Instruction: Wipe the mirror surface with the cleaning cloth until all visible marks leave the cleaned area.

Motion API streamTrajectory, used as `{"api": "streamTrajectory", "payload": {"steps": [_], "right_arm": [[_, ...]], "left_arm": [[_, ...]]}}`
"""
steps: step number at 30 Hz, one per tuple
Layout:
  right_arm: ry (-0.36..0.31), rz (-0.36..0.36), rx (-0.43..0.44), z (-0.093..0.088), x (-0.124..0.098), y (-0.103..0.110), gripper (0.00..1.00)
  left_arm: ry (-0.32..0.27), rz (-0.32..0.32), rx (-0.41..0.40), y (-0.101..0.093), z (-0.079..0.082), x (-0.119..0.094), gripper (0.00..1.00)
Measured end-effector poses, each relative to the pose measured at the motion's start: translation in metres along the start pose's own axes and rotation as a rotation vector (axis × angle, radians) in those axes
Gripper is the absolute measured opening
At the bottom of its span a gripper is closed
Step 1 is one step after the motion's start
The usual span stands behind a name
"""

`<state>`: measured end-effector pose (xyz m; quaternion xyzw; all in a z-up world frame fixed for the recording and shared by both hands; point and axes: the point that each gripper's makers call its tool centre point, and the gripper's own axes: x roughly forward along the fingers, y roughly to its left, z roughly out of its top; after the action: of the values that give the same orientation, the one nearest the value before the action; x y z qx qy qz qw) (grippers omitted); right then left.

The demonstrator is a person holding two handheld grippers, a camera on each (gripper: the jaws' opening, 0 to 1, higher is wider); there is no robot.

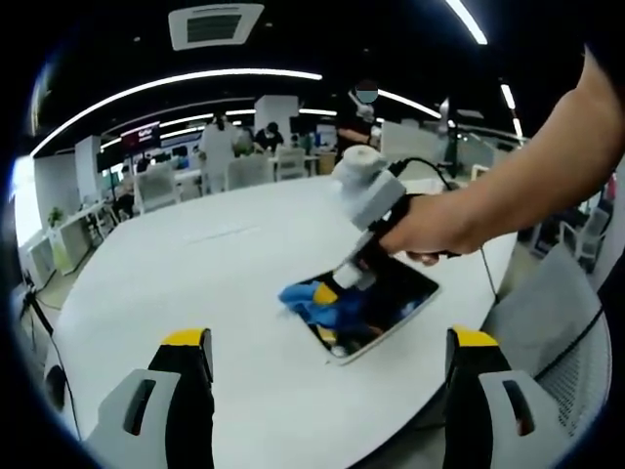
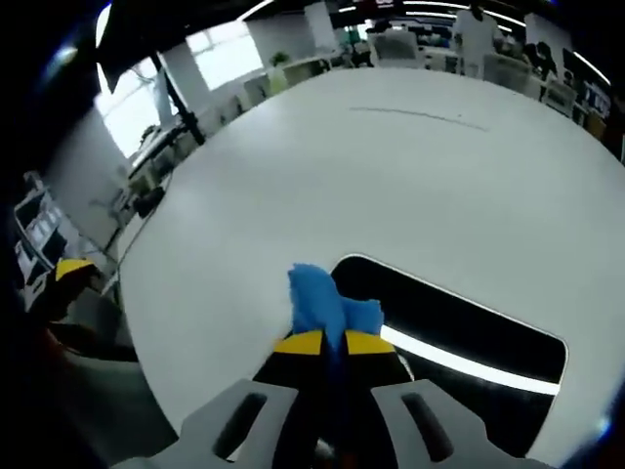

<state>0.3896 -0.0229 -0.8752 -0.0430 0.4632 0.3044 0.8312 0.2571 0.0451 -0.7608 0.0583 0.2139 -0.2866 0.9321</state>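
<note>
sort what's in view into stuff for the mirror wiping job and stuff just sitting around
Job things:
mirror
blue cleaning cloth
right hand-held gripper, shut on the cloth
left hand-held gripper, open

Just around:
white table
office chairs
grey chair

grey tongs (image 1: 332, 391) with yellow-capped black tips, right tongs (image 2: 334, 344) alike, seemingly black cable, bare forearm
</note>
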Motion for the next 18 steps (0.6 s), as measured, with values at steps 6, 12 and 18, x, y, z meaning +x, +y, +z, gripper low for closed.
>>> {"api": "streamTrajectory", "payload": {"steps": [6,12,18], "right_arm": [[-0.013,-0.012,0.005,-0.006,-0.009,0.001,0.01],[-0.015,-0.027,0.006,-0.013,-0.019,-0.007,0.01],[-0.022,-0.039,0.030,-0.019,-0.027,-0.017,0.01]], "left_arm": [[0.002,-0.005,0.001,-0.002,0.000,0.000,0.99],[-0.028,0.006,0.015,-0.002,0.007,-0.002,0.99],[-0.034,-0.013,-0.022,-0.004,0.009,-0.002,0.99]]}}
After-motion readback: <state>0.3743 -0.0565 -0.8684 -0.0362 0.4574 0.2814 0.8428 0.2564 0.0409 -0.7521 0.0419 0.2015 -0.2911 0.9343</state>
